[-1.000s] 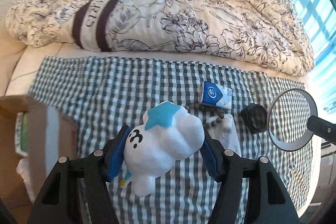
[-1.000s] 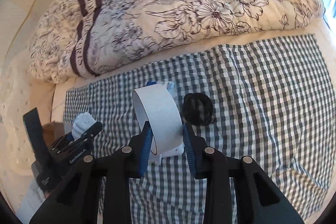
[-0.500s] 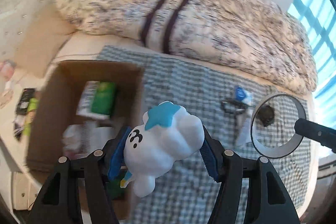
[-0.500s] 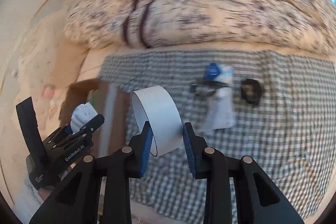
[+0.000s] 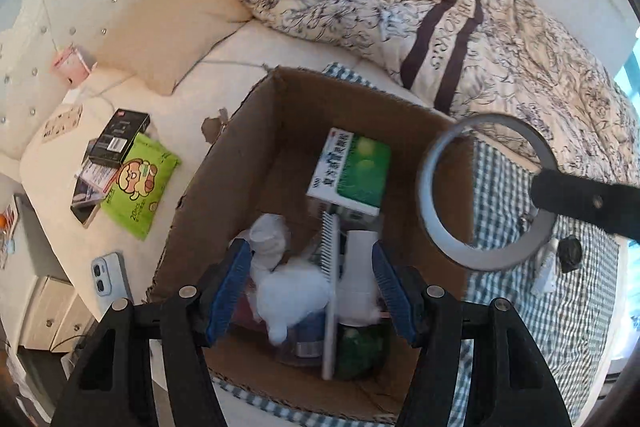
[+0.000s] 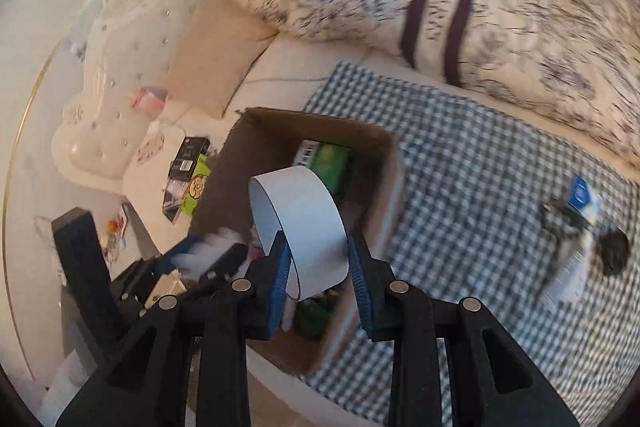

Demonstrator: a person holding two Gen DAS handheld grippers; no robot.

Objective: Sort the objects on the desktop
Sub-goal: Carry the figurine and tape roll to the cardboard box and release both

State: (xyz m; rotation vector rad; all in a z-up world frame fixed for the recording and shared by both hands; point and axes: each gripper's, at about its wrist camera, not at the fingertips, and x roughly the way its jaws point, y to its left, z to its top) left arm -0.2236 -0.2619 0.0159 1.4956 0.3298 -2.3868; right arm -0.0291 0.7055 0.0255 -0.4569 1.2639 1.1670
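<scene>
over the open cardboard box at the edge of the bed, both hands are at the drop-off step of the sort.

the left claw points down into the box with its jaws standing apart. a white soft toy shows blurred between and below the pads, and neither pad seems to press on it, so i judge it loose and on its way down among the things already inside: a green-and-white carton, a comb and some white odds and ends. the right wrist view only gives a white smear at that claw, so it adds nothing firm.

the right claw is closed on a wide white ring, probably a roll of tape, pinched across its band and held upright. from its own camera the ring hangs over the near part of the box, close to the right-hand wall.

what comes next, as i read it: bring the ring a little further over the box mouth, clear of the wall and of the left claw, then part the jaws and let it fall.

the job is not finished. on the checked cloth well to the right lie a blue-and-white packet, a dark round thing and a white item beside them, so both claws would need to go back there.
</scene>
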